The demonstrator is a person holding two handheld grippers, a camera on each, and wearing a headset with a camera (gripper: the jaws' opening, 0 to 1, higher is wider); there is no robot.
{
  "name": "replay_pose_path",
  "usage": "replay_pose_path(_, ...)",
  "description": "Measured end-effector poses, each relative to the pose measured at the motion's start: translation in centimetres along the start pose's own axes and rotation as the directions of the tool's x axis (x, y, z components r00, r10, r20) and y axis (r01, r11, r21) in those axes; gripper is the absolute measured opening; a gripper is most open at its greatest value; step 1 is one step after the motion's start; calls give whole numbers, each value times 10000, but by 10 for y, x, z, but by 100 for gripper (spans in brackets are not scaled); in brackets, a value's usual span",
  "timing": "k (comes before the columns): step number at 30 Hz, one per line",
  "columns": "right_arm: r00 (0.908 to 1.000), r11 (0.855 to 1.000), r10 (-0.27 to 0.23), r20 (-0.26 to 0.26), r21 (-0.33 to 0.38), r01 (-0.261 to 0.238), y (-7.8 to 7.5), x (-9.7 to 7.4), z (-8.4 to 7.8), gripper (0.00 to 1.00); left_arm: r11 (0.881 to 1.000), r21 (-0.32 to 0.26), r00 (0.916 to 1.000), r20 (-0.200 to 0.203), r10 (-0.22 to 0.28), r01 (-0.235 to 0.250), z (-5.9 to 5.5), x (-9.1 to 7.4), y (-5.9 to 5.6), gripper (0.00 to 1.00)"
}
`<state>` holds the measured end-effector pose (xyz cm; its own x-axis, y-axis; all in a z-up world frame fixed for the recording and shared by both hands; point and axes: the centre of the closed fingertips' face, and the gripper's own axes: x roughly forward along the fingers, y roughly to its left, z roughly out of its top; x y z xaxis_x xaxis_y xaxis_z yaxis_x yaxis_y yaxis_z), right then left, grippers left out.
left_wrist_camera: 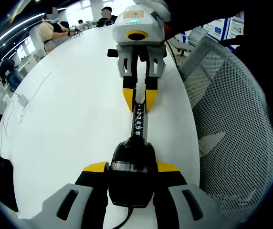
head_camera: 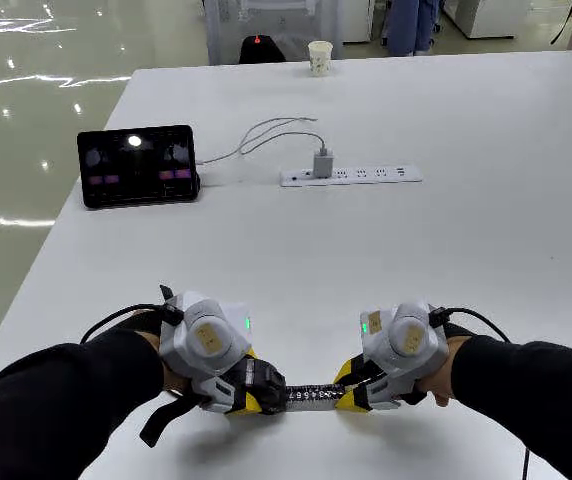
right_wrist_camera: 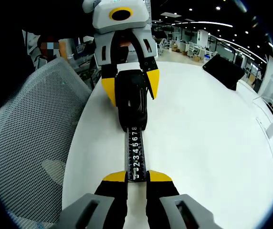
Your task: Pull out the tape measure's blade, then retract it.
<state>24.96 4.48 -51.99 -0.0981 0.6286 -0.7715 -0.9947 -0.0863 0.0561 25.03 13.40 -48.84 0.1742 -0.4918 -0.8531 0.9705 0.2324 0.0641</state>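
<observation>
A black tape measure case (left_wrist_camera: 131,171) sits between the yellow-tipped jaws of my left gripper (left_wrist_camera: 132,168), which is shut on it. A short stretch of dark blade (left_wrist_camera: 138,121) with white numbers runs out of the case to my right gripper (left_wrist_camera: 137,98), whose jaws pinch the blade's end. In the right gripper view the blade (right_wrist_camera: 135,153) leads from my right gripper (right_wrist_camera: 136,176) to the case (right_wrist_camera: 131,102). In the head view both grippers sit low near the table's front edge, left gripper (head_camera: 250,385) and right gripper (head_camera: 351,388), with the blade (head_camera: 313,394) between them.
On the white table (head_camera: 446,240) lie a black tablet (head_camera: 138,165), a white power strip (head_camera: 351,175) with a charger and cable, and a paper cup (head_camera: 320,57) at the far edge. A mesh office chair (left_wrist_camera: 232,124) stands beside the table.
</observation>
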Motion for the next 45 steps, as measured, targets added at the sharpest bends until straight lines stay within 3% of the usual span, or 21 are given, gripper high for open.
replay_pose_path(45, 9998, 9997, -200, -94, 142, 201, -4, -19, -26, 10, 10000, -44, 10000, 39, 61, -61, 1, 0, -1, 31)
